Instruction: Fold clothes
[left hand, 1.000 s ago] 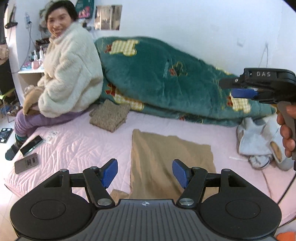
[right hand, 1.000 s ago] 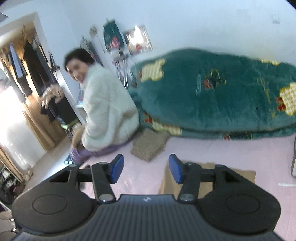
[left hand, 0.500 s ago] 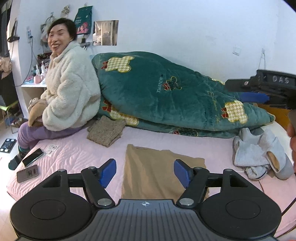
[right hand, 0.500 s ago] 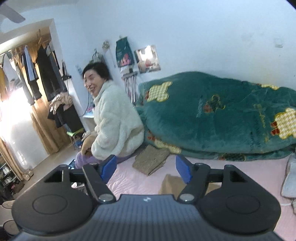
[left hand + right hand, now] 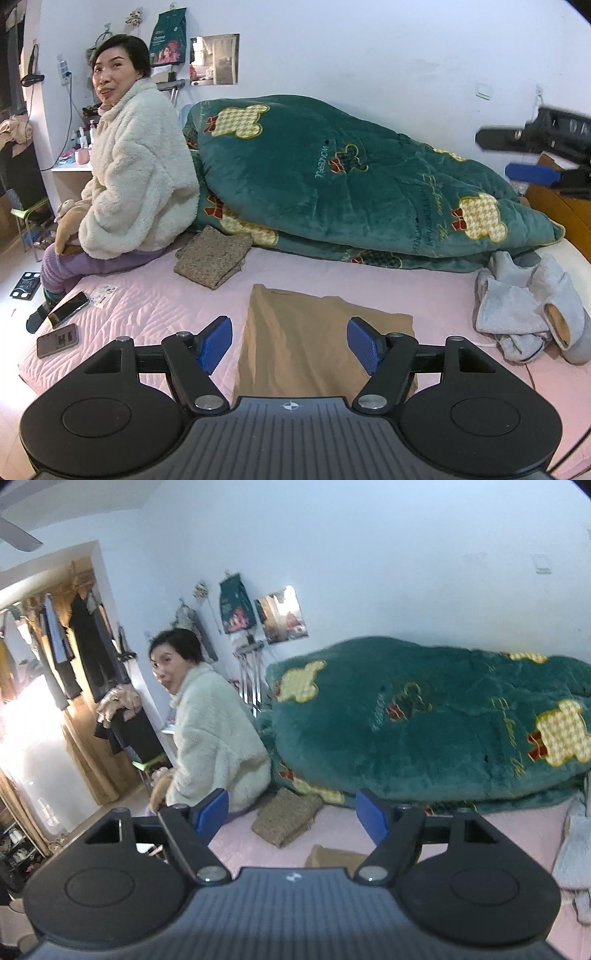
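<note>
The tan garment [image 5: 317,343] lay flat on the bed [image 5: 155,306], just beyond the empty, open left gripper [image 5: 290,345]. The right gripper [image 5: 291,814] was opening, nothing between its fingers. The cloth looked light and limp (likely to sag); a near corner seemed the best hold.

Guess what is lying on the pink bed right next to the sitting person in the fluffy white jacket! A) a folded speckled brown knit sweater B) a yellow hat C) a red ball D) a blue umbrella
A: a folded speckled brown knit sweater lies on the pink quilted bed sheet, beside the person in the fluffy white jacket and in front of the green blanket.
</note>
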